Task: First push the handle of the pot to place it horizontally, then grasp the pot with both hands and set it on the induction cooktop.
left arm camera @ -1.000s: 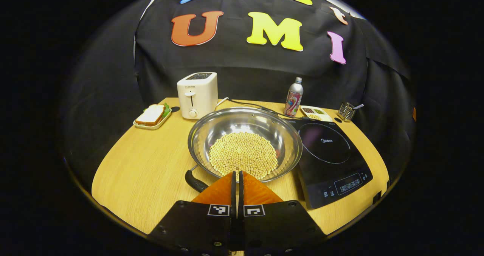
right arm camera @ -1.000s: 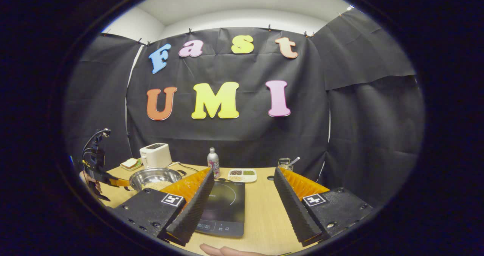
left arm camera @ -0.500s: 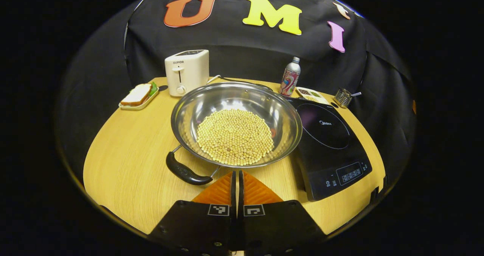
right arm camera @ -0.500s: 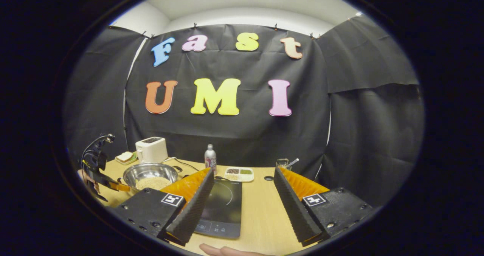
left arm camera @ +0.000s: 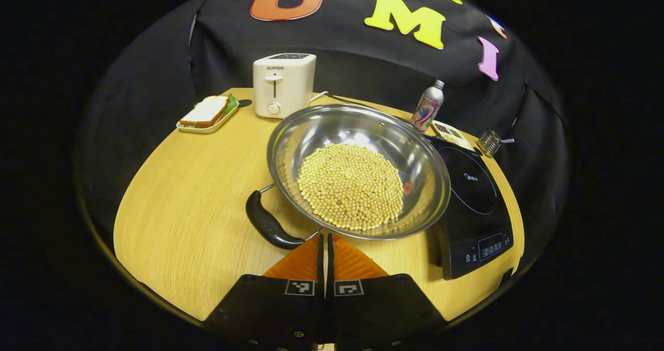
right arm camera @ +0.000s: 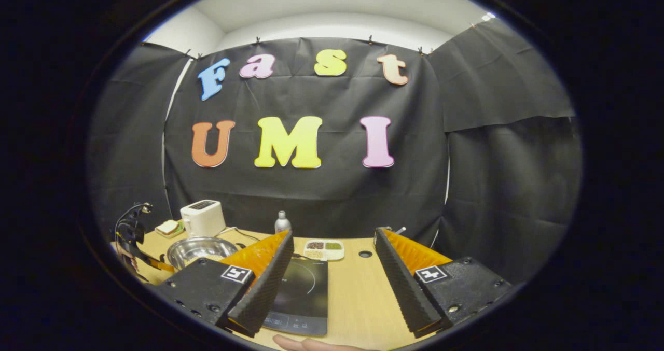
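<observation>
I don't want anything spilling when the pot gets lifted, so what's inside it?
The pot holds a round heap of small yellow beans, with one small red spot by its right edge. The steel wall above is bare. The pot's bottom beneath the heap is covered.

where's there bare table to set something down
Bare wood lies left of the pot, between its handle, the sandwich tray and the table edge. The far right is crowded: cooktop, bottle, snack dish.
</observation>
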